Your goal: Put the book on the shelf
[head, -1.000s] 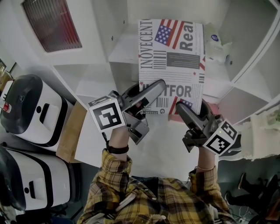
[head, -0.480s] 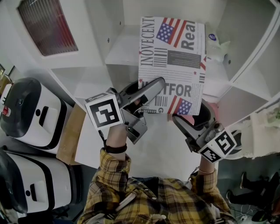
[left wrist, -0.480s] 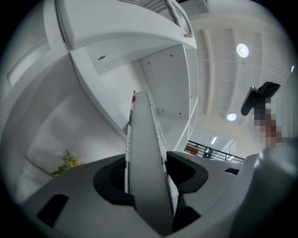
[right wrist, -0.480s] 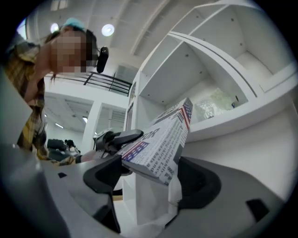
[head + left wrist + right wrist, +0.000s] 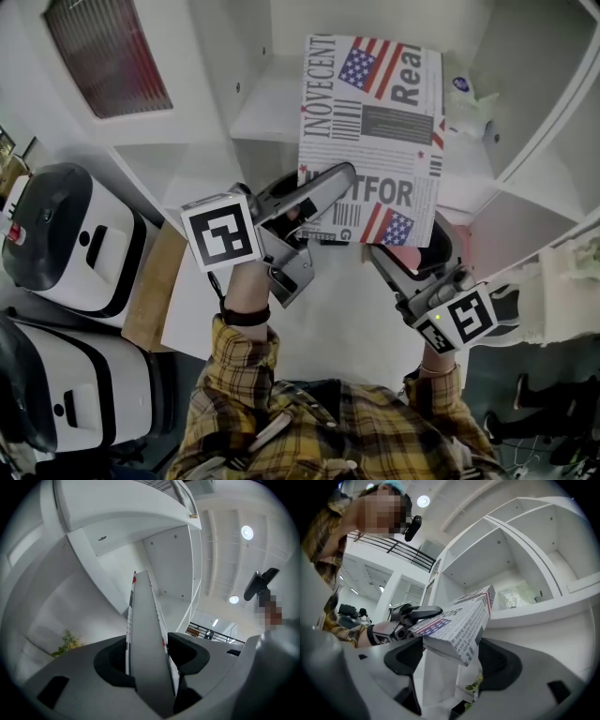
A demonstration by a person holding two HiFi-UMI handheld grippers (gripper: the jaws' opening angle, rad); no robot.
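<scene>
Holds book (image 5: 370, 141) up before white shelf (image 5: 267, 108), printed cover facing the head camera. Clamps left gripper (image 5: 326, 195) on the lower left edge; seen in the left gripper view with both pads clenched flat against the thin book, edge-on and running straight up between them. Grasps the lower right corner with right gripper (image 5: 412, 255); seen in the right gripper view tilted between the jaws and touching both pads, with the left gripper beyond on the far edge. Carries the book in the air in front of the middle compartment; cannot tell contact between far end and shelf. Shows a white pack (image 5: 469, 98) in the compartment just right of the book. Shows two white machines (image 5: 66, 234) at left, well apart from the book, a wooden board (image 5: 150, 286) just beside them and a red grille (image 5: 108, 47) at top left. Wears plaid sleeves (image 5: 234, 366) at both wrists
</scene>
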